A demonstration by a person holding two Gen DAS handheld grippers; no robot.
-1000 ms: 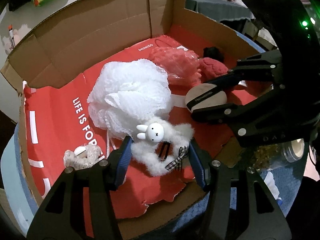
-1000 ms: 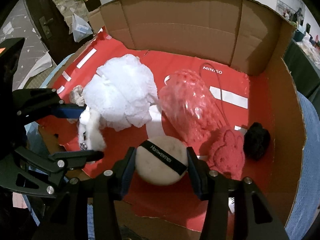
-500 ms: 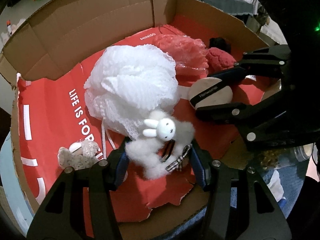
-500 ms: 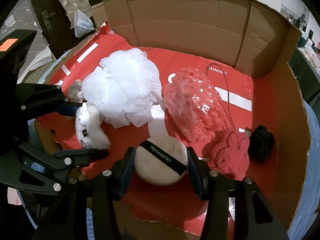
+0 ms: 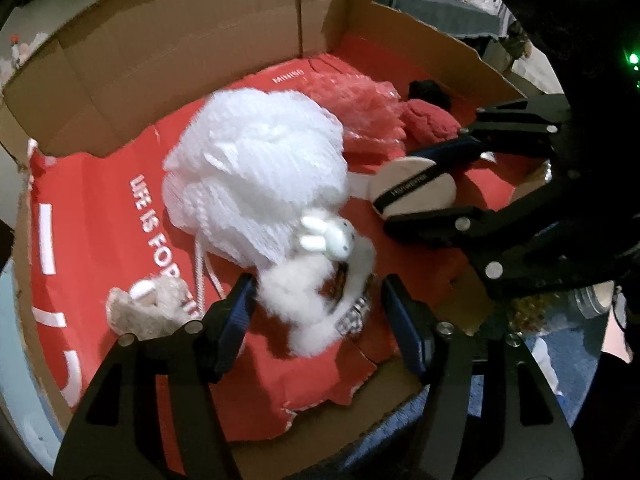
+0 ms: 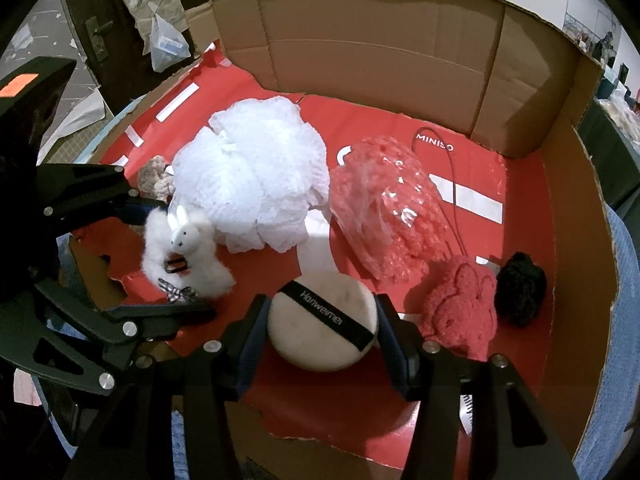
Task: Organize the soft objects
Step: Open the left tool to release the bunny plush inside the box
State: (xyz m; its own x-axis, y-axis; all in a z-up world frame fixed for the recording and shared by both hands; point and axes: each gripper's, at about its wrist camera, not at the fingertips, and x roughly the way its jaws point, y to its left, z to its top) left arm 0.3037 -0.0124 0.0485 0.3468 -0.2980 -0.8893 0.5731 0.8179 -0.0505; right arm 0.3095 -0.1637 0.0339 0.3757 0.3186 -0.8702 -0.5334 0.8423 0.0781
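— While our right gripper [image 6: 320, 320] clamps the puff [image 6: 323, 320], where's the bunny [image 5: 320, 280]?
— Near the box's [image 5: 160, 60] front edge, between our left gripper's [image 5: 316, 304] spread jaws, against the loofah [image 5: 256, 168].

Right wrist view: box [image 6: 568, 216] holds everything. Mesh pouf [image 6: 256, 176] upper centre-left, rabbit toy [image 6: 184, 248] at its lower left, wrapped bundle [image 6: 388, 208] to its right, round puff [image 6: 324, 320] bottom centre, knit piece [image 6: 460, 312] lower right.
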